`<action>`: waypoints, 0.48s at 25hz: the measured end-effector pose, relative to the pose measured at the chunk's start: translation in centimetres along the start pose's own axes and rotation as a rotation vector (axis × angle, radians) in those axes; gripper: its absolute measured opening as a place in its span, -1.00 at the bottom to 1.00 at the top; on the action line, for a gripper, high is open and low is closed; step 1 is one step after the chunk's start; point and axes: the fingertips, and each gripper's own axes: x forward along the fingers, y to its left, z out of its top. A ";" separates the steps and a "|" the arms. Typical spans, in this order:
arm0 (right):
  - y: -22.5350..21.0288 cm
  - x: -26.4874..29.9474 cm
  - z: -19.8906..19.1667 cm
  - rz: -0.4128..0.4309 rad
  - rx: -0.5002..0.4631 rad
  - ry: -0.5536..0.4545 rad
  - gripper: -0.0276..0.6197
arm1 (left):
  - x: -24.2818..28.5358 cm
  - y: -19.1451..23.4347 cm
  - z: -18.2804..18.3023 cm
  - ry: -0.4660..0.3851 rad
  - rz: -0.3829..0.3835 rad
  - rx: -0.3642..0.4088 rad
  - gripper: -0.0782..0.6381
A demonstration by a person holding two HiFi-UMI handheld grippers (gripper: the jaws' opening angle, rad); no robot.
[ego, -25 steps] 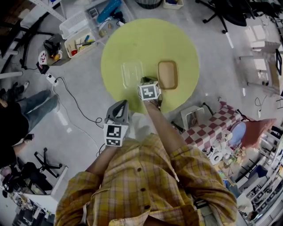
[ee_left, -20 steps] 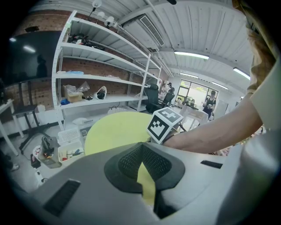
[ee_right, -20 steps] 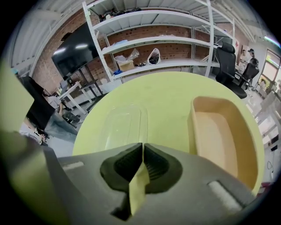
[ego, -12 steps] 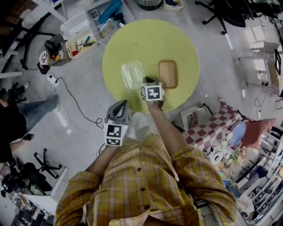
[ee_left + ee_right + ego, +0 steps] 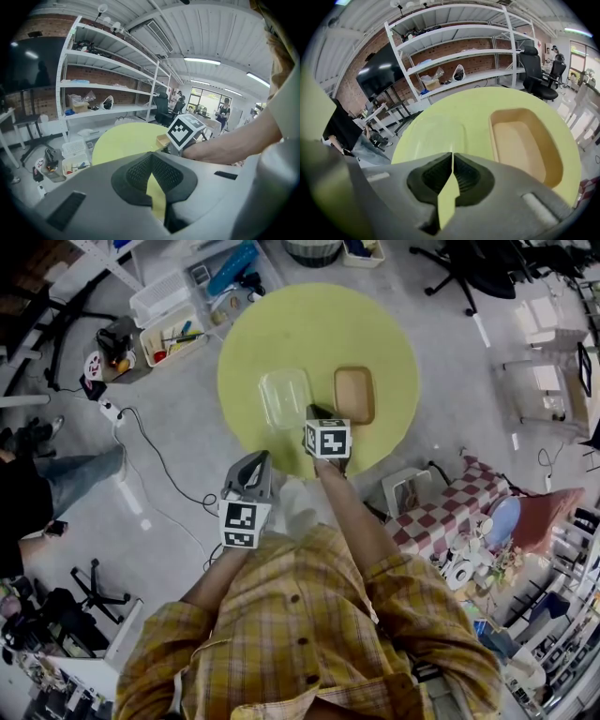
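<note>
A round yellow table (image 5: 319, 324) carries a clear plastic container (image 5: 286, 397) and, to its right, a tan tray (image 5: 354, 395). My right gripper (image 5: 315, 414) hovers over the table's near edge just short of both, shut with nothing between the jaws. From the right gripper view the clear container (image 5: 438, 133) lies ahead left and the tan tray (image 5: 525, 140) ahead right, which looks empty. My left gripper (image 5: 255, 465) hangs off the table's near-left side over the floor, shut and holding nothing. Its view shows the right gripper's marker cube (image 5: 187, 132) and the table (image 5: 124, 140).
Bins of tools (image 5: 169, 324) and a power strip with cable (image 5: 112, 409) lie on the floor left of the table. A checkered stool (image 5: 450, 507) stands at the right and an office chair (image 5: 487, 263) behind. A person's legs (image 5: 66, 470) are at the left. White shelves (image 5: 454, 47) line the brick wall.
The right gripper has drawn back a little from the table, so the tray and container look farther off. The left gripper has barely moved.
</note>
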 end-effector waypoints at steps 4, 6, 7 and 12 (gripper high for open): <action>0.4 -0.9 -0.1 0.005 0.009 -0.026 -0.89 | -0.6 0.0 0.1 -0.011 0.001 0.003 -0.77; 0.5 -1.4 -0.1 0.006 0.013 -0.036 -0.89 | -0.9 0.0 0.2 -0.017 0.000 0.004 -0.77; 0.6 -1.8 0.0 0.007 0.022 -0.042 -0.89 | -1.0 -0.1 0.2 -0.020 -0.001 0.006 -0.77; 1.2 -3.4 0.1 0.021 0.063 -0.077 -0.89 | -1.8 -0.5 0.4 -0.029 -0.006 0.020 -0.77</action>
